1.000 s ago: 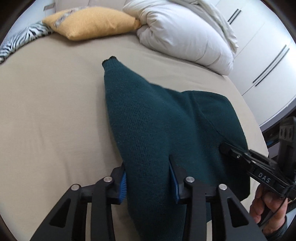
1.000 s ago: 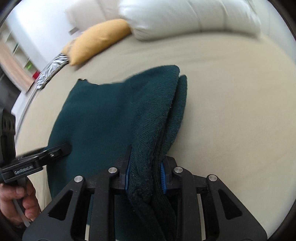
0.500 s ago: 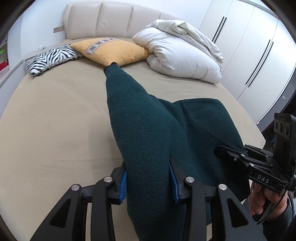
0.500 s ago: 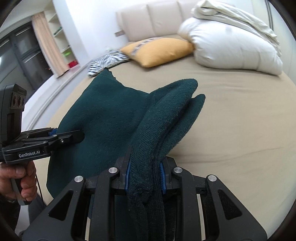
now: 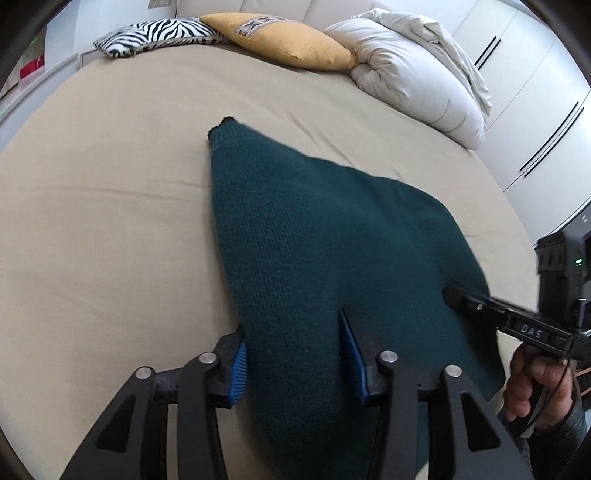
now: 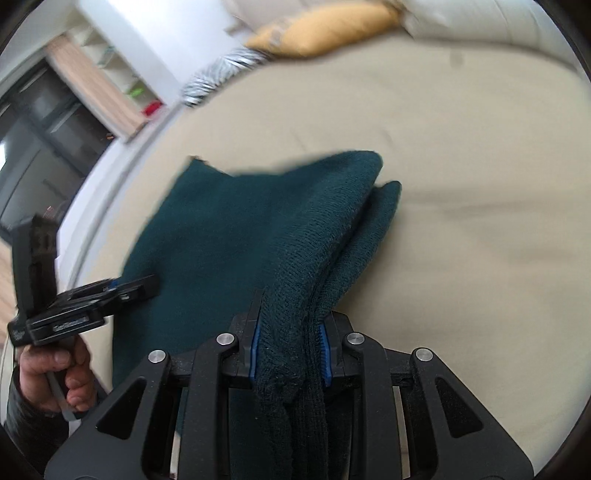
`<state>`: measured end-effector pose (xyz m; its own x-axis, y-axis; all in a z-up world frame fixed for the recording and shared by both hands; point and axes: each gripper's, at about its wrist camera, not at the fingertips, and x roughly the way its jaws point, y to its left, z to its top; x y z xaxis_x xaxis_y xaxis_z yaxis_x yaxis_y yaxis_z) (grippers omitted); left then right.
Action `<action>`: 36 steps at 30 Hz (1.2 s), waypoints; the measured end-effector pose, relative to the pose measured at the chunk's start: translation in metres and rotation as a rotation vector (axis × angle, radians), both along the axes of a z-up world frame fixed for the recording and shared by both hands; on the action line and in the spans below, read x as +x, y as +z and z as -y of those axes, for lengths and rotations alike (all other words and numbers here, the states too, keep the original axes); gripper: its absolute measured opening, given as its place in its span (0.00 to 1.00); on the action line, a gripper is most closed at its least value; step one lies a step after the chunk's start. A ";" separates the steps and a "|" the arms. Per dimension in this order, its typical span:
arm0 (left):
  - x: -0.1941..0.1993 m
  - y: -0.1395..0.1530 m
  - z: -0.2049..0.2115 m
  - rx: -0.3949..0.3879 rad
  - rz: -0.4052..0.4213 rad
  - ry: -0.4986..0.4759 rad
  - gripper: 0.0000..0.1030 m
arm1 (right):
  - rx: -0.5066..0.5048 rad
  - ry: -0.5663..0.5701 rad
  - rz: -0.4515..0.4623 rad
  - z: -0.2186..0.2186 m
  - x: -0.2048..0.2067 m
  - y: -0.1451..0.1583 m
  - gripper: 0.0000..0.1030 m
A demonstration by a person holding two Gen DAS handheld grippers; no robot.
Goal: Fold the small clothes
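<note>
Dark green sweater point(image 5: 332, 240) is draped low over the bed point(image 5: 110, 221). Right tongs point(image 6: 290, 354) clamp a bunched edge; left tongs point(image 5: 295, 363) are opening, knit between the pads. One fold looks nearly laid, judging by doubled layers; squaring up remains.

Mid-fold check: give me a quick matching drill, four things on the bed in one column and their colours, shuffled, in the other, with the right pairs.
Things:
1. knit garment
2. bed sheet
3. plain cushion
4. striped cushion

Colours:
A. mustard yellow
B. black and white
C. dark teal green
D. beige

Pairs: 1-C, 2-D, 3-A, 4-B
</note>
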<state>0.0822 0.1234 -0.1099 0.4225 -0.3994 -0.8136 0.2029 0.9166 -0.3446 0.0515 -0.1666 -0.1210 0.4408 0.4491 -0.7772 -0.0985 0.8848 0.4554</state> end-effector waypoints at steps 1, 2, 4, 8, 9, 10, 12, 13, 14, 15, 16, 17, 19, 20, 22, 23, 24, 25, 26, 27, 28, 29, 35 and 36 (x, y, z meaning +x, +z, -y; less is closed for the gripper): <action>0.000 -0.005 -0.004 -0.030 -0.011 0.010 0.53 | 0.048 -0.014 -0.014 0.006 0.004 -0.010 0.23; 0.001 -0.008 -0.007 -0.049 -0.017 0.018 0.53 | 0.087 -0.025 -0.018 0.010 0.007 -0.016 0.24; 0.001 -0.009 -0.005 -0.039 -0.009 0.013 0.54 | 0.114 -0.032 -0.020 0.011 0.010 -0.021 0.24; -0.008 -0.009 -0.002 -0.028 0.010 0.016 0.56 | 0.106 -0.017 -0.002 0.012 0.013 -0.022 0.24; -0.009 -0.010 -0.003 -0.032 0.012 0.020 0.56 | 0.118 -0.018 0.003 0.013 0.016 -0.024 0.25; -0.011 -0.011 -0.004 -0.035 0.015 0.024 0.57 | 0.131 -0.019 0.007 0.014 0.018 -0.027 0.25; -0.009 -0.011 -0.003 -0.036 0.018 0.032 0.57 | 0.159 -0.024 0.008 0.016 0.020 -0.029 0.25; -0.010 -0.010 -0.004 -0.036 0.018 0.037 0.58 | 0.171 -0.027 0.004 0.020 0.020 -0.030 0.25; -0.013 -0.010 -0.006 -0.036 0.019 0.045 0.59 | 0.182 -0.032 0.000 0.023 0.021 -0.030 0.25; -0.015 -0.008 -0.007 -0.035 0.022 0.055 0.61 | 0.186 -0.040 -0.001 0.024 0.019 -0.028 0.27; -0.014 -0.007 -0.007 -0.036 0.026 0.065 0.63 | 0.179 -0.050 0.005 0.026 0.016 -0.024 0.30; -0.017 -0.003 -0.008 -0.033 0.036 0.079 0.64 | 0.164 -0.060 0.016 0.027 0.012 -0.021 0.32; -0.029 0.007 -0.007 0.009 0.079 0.102 0.66 | 0.133 -0.097 0.042 0.032 -0.007 -0.014 0.41; -0.035 0.013 -0.006 0.037 0.108 0.113 0.67 | 0.121 -0.116 0.055 0.039 -0.011 -0.010 0.42; -0.051 0.031 -0.004 0.101 0.188 0.141 0.71 | 0.061 -0.164 0.082 0.055 -0.027 0.003 0.46; -0.058 0.038 -0.004 0.113 0.219 0.156 0.74 | 0.018 -0.188 0.096 0.058 -0.031 0.010 0.46; -0.063 0.049 -0.006 0.120 0.259 0.175 0.80 | -0.042 -0.221 0.112 0.061 -0.037 0.020 0.46; -0.072 0.060 -0.007 0.126 0.309 0.196 0.86 | -0.092 -0.249 0.135 0.061 -0.041 0.030 0.46; -0.083 0.073 -0.007 0.140 0.368 0.220 0.90 | -0.119 -0.269 0.161 0.062 -0.045 0.040 0.46; -0.092 0.083 -0.006 0.155 0.415 0.235 0.98 | -0.143 -0.295 0.205 0.064 -0.052 0.055 0.46; -0.102 0.095 -0.003 0.178 0.471 0.245 1.00 | -0.168 -0.314 0.239 0.068 -0.058 0.067 0.47; -0.112 0.106 0.001 0.205 0.525 0.252 1.00 | -0.198 -0.335 0.281 0.067 -0.064 0.079 0.48; -0.145 0.168 0.019 0.321 0.709 0.296 1.00 | -0.267 -0.419 0.585 0.054 -0.105 0.157 0.94; -0.148 0.178 0.020 0.321 0.721 0.308 1.00 | -0.287 -0.440 0.622 0.050 -0.111 0.168 0.99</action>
